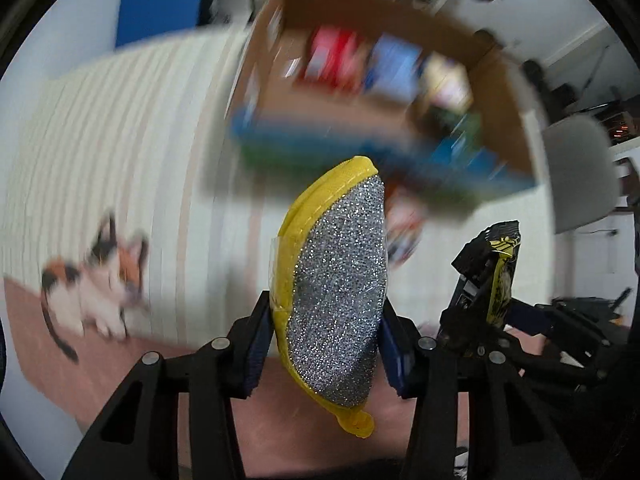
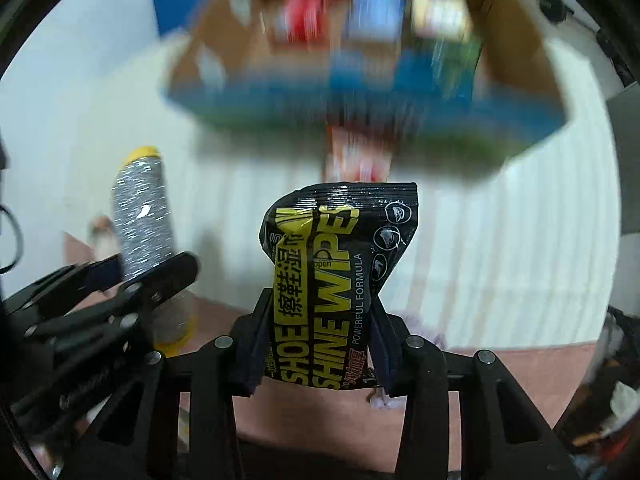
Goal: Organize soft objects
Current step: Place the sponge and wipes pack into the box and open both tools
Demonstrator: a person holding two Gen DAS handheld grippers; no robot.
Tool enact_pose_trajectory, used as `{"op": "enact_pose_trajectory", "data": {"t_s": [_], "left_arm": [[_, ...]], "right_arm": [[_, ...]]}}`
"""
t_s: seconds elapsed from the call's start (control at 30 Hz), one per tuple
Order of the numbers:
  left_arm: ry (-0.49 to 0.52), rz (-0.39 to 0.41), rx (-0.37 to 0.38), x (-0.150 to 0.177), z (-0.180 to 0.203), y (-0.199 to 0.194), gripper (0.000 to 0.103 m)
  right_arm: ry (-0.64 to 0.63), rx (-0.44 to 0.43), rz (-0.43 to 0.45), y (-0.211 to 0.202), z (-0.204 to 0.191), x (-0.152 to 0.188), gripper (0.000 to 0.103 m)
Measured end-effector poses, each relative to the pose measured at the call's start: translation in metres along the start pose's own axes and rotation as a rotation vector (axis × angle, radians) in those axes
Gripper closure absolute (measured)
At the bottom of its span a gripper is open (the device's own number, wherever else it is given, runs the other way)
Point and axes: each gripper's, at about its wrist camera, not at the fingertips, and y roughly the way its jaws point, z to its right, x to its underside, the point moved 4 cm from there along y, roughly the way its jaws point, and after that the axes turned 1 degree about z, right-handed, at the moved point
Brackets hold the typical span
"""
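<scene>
My left gripper (image 1: 326,344) is shut on a yellow-edged silver scouring sponge (image 1: 340,292) and holds it upright in the air. My right gripper (image 2: 320,344) is shut on a black and yellow pack of shoe shine wipes (image 2: 336,276), also held upright. Each gripper shows in the other's view: the wipes pack (image 1: 500,276) at the right of the left wrist view, the sponge (image 2: 142,216) at the left of the right wrist view. Ahead of both stands an open cardboard box (image 1: 500,120), blurred, with several coloured packs inside.
The box also shows in the right wrist view (image 2: 516,40). A calico cat plush (image 1: 96,284) lies at the left on a white ribbed cloth (image 1: 120,152). A reddish-brown surface (image 1: 100,372) lies below. A grey chair back (image 1: 580,172) stands at the right.
</scene>
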Motion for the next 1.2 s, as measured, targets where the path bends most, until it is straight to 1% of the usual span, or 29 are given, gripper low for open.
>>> {"op": "enact_pose_trajectory", "data": {"t_s": [0.03, 0.07, 0.1, 0.17, 0.23, 0.27, 0.37, 0.47, 0.5, 0.57, 0.67, 0.7, 0.8, 0.87, 0.9, 0.93, 0.97, 1.0, 1.03, 1.1, 1.17, 1.2], "left_arm": [[0.012, 0.014, 0.028, -0.019, 0.004, -0.013, 0.058], [0.021, 0.026, 0.044, -0.031, 0.006, -0.022, 0.058], [0.037, 0.038, 0.048, -0.053, 0.004, -0.030, 0.058], [0.058, 0.054, 0.028, -0.089, 0.004, -0.036, 0.058], [0.072, 0.052, -0.002, -0.117, 0.002, -0.033, 0.058], [0.072, 0.033, -0.004, -0.134, 0.003, -0.024, 0.058], [0.039, -0.046, 0.021, -0.168, -0.003, 0.009, 0.058], [0.014, -0.121, 0.031, -0.187, -0.004, 0.039, 0.058], [0.005, -0.148, 0.032, -0.193, -0.005, 0.050, 0.058], [0.004, -0.183, 0.027, -0.200, -0.007, 0.066, 0.058], [0.007, -0.236, 0.025, -0.206, -0.008, 0.089, 0.057], [0.006, -0.253, 0.028, -0.206, -0.008, 0.095, 0.055], [-0.014, -0.323, 0.012, -0.201, -0.012, 0.114, 0.053], [-0.017, -0.322, -0.001, -0.200, -0.015, 0.121, 0.048], [-0.016, -0.320, -0.011, -0.199, -0.016, 0.122, 0.035], [-0.015, -0.318, -0.017, -0.198, -0.017, 0.124, 0.020], [-0.003, -0.322, -0.027, -0.197, -0.019, 0.125, 0.016], [-0.001, -0.320, -0.030, -0.196, -0.020, 0.125, 0.013], [-0.004, -0.316, -0.034, -0.194, -0.022, 0.125, 0.012], [0.007, -0.313, -0.059, -0.192, -0.024, 0.124, 0.012], [0.017, -0.299, -0.064, -0.188, -0.026, 0.119, 0.010], [0.015, -0.288, -0.064, -0.185, -0.027, 0.116, 0.005]], "right_arm": [[-0.001, -0.010, 0.037, -0.021, 0.000, -0.012, 0.058], [-0.004, -0.016, 0.072, -0.041, 0.001, -0.026, 0.058], [-0.002, -0.019, 0.092, -0.051, 0.004, -0.038, 0.058], [0.005, -0.016, 0.128, -0.074, 0.021, -0.073, 0.058], [0.020, -0.006, 0.141, -0.083, 0.043, -0.112, 0.058], [0.026, -0.006, 0.134, -0.081, 0.049, -0.126, 0.058], [0.044, -0.025, 0.088, -0.059, 0.066, -0.164, 0.058], [0.043, -0.006, 0.045, -0.033, 0.082, -0.195, 0.058], [0.037, 0.001, 0.031, -0.019, 0.080, -0.202, 0.058], [0.031, 0.010, -0.003, -0.002, 0.082, -0.219, 0.058], [0.024, 0.028, -0.062, 0.025, 0.083, -0.226, 0.058], [0.023, 0.037, -0.082, 0.035, 0.084, -0.228, 0.058], [0.033, 0.050, -0.117, 0.055, 0.091, -0.230, 0.058], [0.037, 0.040, -0.170, 0.071, 0.095, -0.232, 0.054], [0.042, 0.032, -0.185, 0.081, 0.097, -0.236, 0.051], [0.031, 0.038, -0.193, 0.084, 0.098, -0.235, 0.035], [0.021, 0.046, -0.188, 0.085, 0.098, -0.237, 0.017], [0.010, 0.061, -0.181, 0.084, 0.099, -0.237, 0.010], [0.006, 0.065, -0.174, 0.083, 0.098, -0.238, 0.007], [0.008, 0.072, -0.172, 0.082, 0.099, -0.239, 0.007], [0.005, 0.087, -0.167, 0.079, 0.098, -0.241, 0.006], [0.005, 0.102, -0.163, 0.078, 0.099, -0.241, 0.004]]}}
